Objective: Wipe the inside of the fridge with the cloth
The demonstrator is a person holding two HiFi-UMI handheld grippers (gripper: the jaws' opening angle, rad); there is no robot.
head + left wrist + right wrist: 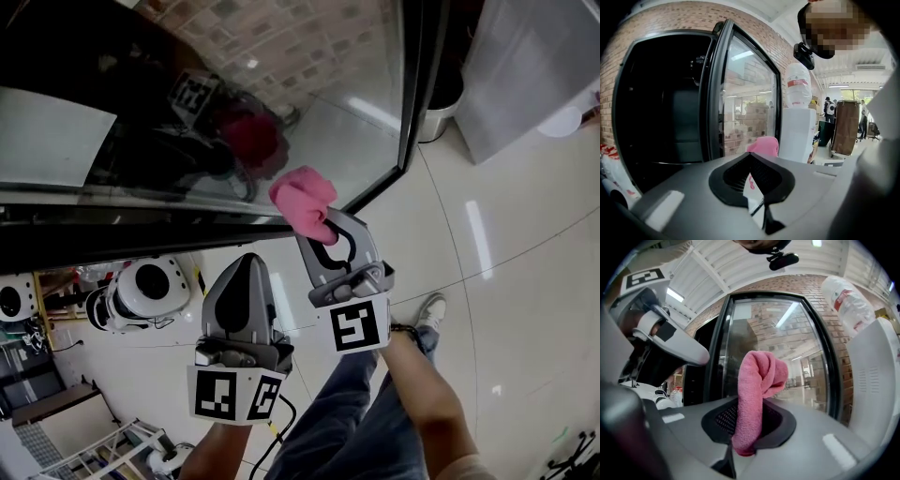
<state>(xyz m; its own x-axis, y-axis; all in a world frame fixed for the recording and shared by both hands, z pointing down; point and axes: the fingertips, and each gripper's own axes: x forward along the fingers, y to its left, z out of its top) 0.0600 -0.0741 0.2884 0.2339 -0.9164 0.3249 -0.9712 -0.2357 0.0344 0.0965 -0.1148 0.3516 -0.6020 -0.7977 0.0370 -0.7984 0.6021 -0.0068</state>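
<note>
The left gripper (pixel 249 267) has its fingers (pixel 689 192) pressed together with nothing between them, and it faces the dark inside of the fridge (pixel 661 108). Just to its right, the right gripper (pixel 328 230) pinches the pink cloth (pixel 302 197) between its fingers. The cloth's bunched end stands up out of them, outside the fridge and close before the open glass door (pixel 319 112).

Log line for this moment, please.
right hand-held gripper: shut on pink cloth | left hand-held gripper: shut, empty | fridge door: open | cloth outside fridge
</note>
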